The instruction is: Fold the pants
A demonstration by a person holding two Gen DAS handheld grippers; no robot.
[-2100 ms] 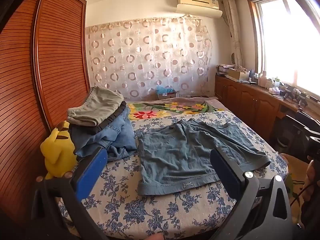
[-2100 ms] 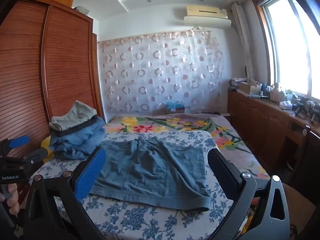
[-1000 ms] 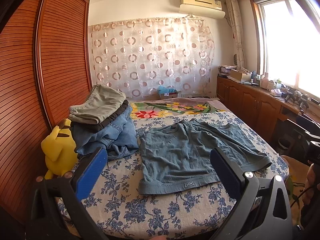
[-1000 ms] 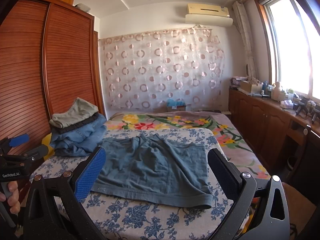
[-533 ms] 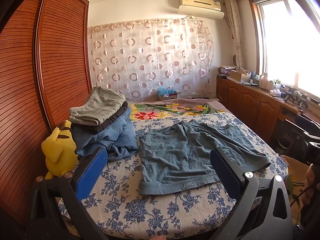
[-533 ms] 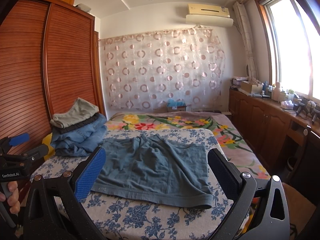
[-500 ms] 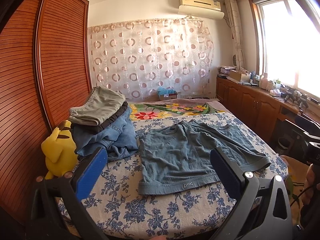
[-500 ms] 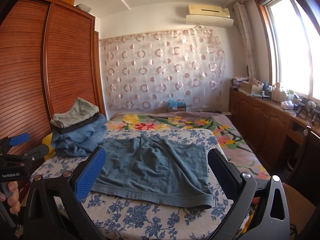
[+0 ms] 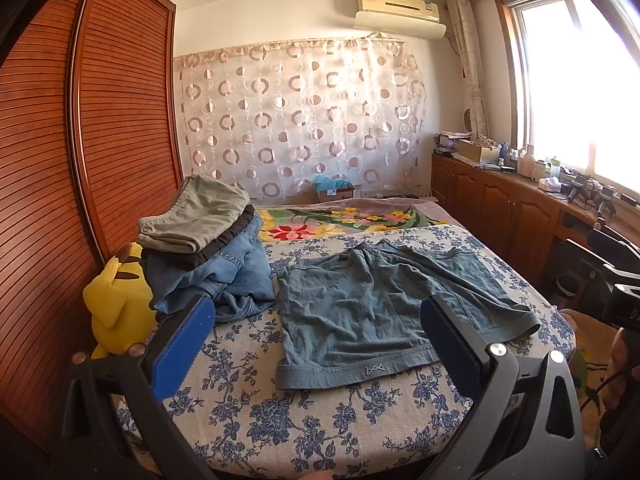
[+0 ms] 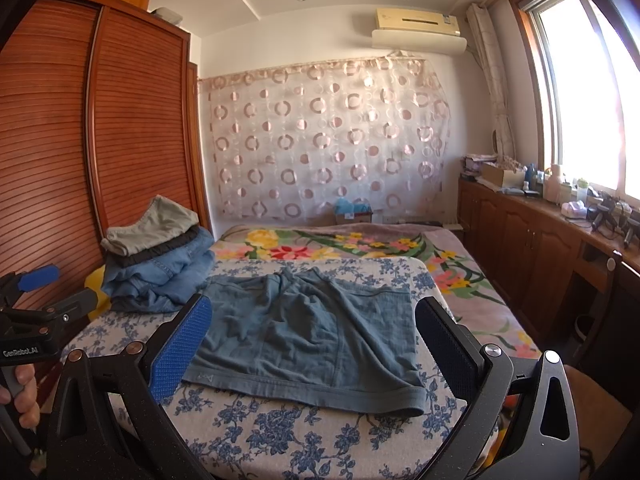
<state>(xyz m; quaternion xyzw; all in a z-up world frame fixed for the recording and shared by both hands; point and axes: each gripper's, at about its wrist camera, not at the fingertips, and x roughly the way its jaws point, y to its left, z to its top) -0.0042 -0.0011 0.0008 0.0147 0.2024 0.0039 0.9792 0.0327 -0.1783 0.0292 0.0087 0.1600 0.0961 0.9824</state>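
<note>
The near edge of the bed [image 9: 248, 420] drops out of sight behind both tools, and the far legs of the blue-grey shorts [image 9: 376, 312] bunch into folds where I can't tell one layer from another. The shorts lie spread flat on the flowered sheet, their waistband towards the foot of the bed. The left gripper [image 9: 316, 344] and right gripper [image 10: 310, 344] both hang short of the bed with jaws spread wide, holding nothing. A stack of folded clothes [image 9: 204, 248] crowds the wardrobe side just beside the shorts, a yellow plush toy [image 9: 116, 300] half hidden behind it; bare sheet rings the other sides.
</note>
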